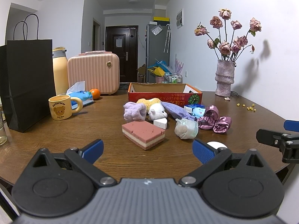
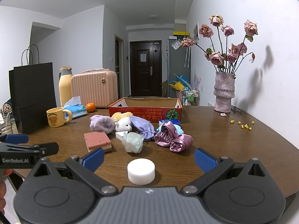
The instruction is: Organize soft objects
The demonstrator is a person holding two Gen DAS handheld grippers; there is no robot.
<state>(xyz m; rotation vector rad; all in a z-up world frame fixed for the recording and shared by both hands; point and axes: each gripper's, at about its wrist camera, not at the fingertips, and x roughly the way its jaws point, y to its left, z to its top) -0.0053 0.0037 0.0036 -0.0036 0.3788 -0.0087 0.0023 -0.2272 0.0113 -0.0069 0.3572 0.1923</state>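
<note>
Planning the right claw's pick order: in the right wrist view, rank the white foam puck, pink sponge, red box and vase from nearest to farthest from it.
1. White foam puck: between the open fingers, just ahead.
2. Pink sponge: ahead, left.
3. Red box: behind the soft pile, centre.
4. Vase: far right, by the wall.

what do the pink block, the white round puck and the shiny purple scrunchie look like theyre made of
Pink block: likely sponge foam, matte, pitted with small holes, layered pink over cream.
White round puck: probably dense foam, matte with a fine, even grain.
Shiny purple scrunchie: seemingly satin fabric, glossy highlights on gathered folds.
</note>
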